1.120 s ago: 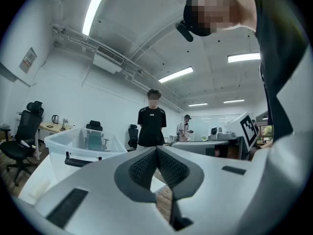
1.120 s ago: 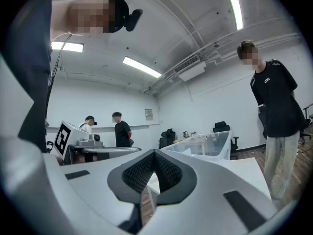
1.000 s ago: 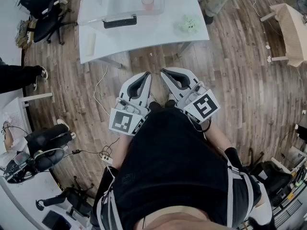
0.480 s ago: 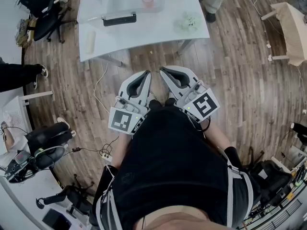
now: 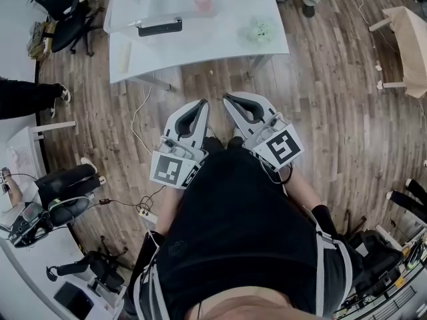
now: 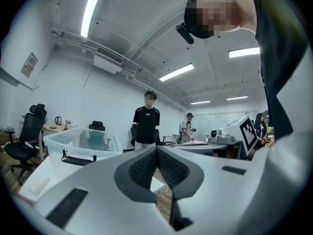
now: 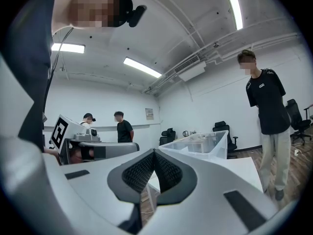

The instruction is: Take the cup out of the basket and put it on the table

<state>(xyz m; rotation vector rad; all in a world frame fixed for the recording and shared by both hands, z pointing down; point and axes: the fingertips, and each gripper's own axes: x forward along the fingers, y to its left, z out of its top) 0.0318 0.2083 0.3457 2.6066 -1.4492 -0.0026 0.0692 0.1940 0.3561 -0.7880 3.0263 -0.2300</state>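
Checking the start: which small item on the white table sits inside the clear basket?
The pink cup; the green bundle and the pale block lie outside the basket on the tabletop.

You had a wood-plank floor [image 5: 333, 112] all around you, with a black office chair [image 5: 70, 29] at the upper left and a pale wooden frame [image 5: 408, 39] at the right edge. A white power strip [image 5: 148, 216] lay on the boards to your left. A bystander in a black shirt [image 7: 268, 106] stood ahead of you, and long ceiling lights [image 6: 92, 9] were lit.
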